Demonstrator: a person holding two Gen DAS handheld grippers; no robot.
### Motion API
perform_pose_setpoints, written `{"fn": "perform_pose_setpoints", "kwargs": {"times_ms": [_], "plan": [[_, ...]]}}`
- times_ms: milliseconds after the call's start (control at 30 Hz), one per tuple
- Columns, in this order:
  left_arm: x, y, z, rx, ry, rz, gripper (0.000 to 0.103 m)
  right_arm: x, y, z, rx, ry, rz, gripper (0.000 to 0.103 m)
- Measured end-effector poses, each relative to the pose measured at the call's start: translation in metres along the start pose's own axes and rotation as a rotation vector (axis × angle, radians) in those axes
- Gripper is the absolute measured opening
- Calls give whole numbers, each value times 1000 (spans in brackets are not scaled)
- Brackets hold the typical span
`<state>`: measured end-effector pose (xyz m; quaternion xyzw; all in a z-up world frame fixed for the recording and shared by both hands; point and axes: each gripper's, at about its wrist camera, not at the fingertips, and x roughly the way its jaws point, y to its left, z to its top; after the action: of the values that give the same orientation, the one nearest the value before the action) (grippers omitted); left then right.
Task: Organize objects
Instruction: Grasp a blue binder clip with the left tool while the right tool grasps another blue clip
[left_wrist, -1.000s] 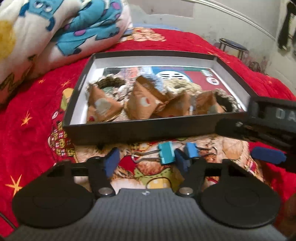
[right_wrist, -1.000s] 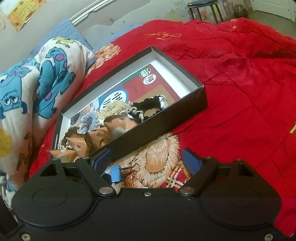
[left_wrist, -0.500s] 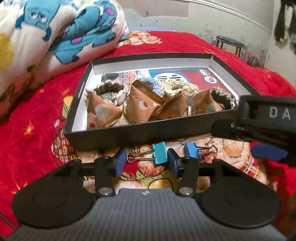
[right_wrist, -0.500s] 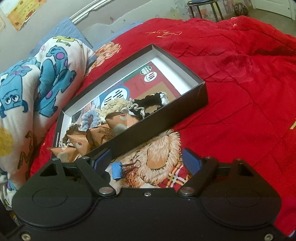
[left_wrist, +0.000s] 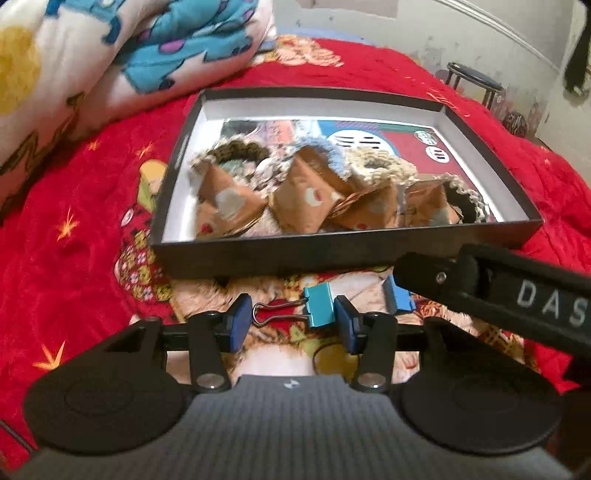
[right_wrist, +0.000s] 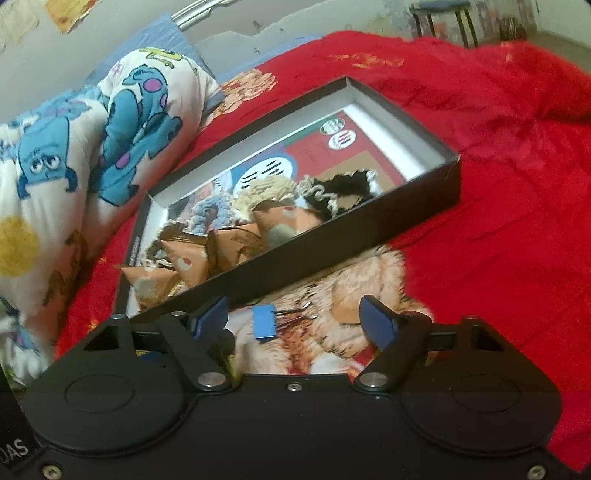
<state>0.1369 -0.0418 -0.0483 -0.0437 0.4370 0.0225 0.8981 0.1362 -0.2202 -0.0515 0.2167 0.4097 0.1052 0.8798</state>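
A black shallow box lies on the red bedspread and holds several brown paper packets and crocheted rings. My left gripper is closed on a teal binder clip, fingers touching its wire handle and body, just in front of the box. A second blue binder clip lies to the right, partly under my right gripper's body. In the right wrist view that blue clip lies between the fingers of my open right gripper, beside the box wall.
A folded monster-print blanket lies at the left beside the box, also in the right wrist view. The red bedspread stretches to the right. A stool stands by the far wall.
My left gripper's fingers have closed in from wide open onto the teal binder clip. The right gripper has shifted so the blue clip sits more centrally between its open fingers.
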Motion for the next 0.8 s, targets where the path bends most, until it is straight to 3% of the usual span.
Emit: {"fn": "perform_pose_setpoints", "kwargs": {"times_ms": [167, 367, 800], "plan": [[3, 14, 6, -24, 54, -1, 52, 6, 13, -4, -78, -11, -3, 79], [2, 9, 6, 69, 62, 19, 54, 13, 16, -6, -100, 8, -37, 71], [-3, 23, 10, 9, 94, -16, 53, 15, 13, -5, -93, 21, -53, 67]]}}
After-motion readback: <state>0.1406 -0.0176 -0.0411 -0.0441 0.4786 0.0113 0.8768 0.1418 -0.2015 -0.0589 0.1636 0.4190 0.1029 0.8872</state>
